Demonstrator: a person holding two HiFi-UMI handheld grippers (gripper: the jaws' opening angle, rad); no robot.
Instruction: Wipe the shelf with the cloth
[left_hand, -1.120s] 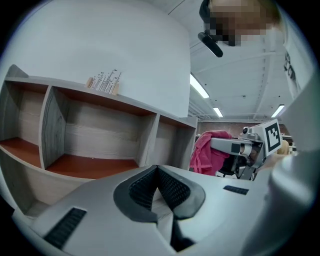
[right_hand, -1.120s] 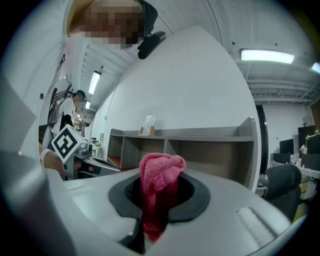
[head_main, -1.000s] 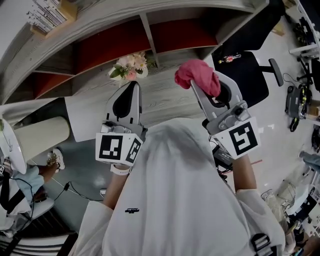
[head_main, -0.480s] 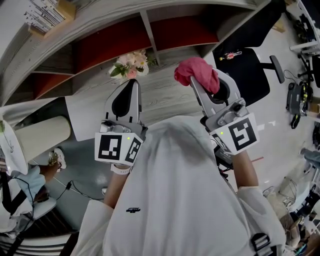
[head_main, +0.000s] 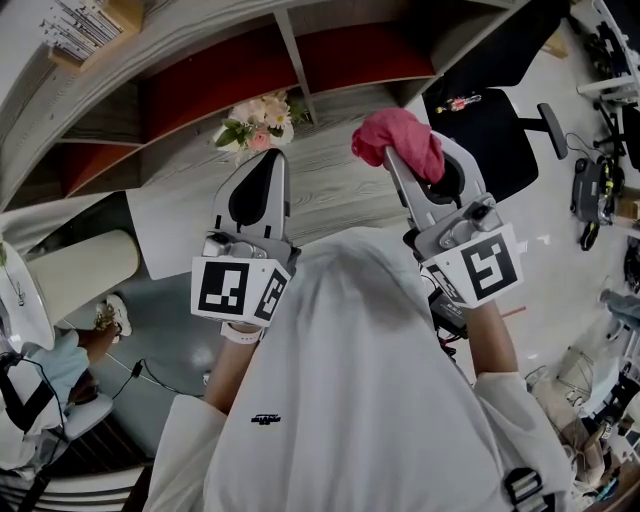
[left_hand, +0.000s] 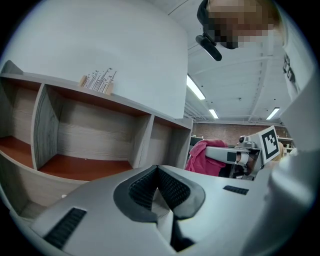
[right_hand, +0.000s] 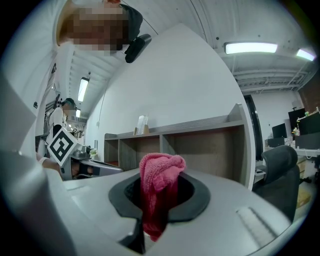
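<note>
Pink terry cloth (right_hand: 159, 192), judged soft, light and limp, is pinched between the jaws of the right gripper (head_main: 398, 168) and bunched above them, just in front of the shelf (head_main: 330, 195). It is likely best held mid-fold, with a wad left free for wiping. The shelf is made of stiff grey wood-grain board with red-floored compartments. The left gripper (head_main: 262, 170) is pressed together and empty before the shelf.

A bunch of pink and white flowers (head_main: 252, 122) with green leaves shows well left of a black office chair (head_main: 490, 110), which carries a small colourful object (head_main: 458, 102). A tan box of white cards (head_main: 95, 22) sits at the upper left. A white cylinder (head_main: 80, 275) lies near a seated person's shoe (head_main: 108, 318). A ceiling strip light (right_hand: 250, 47) glows overhead.
</note>
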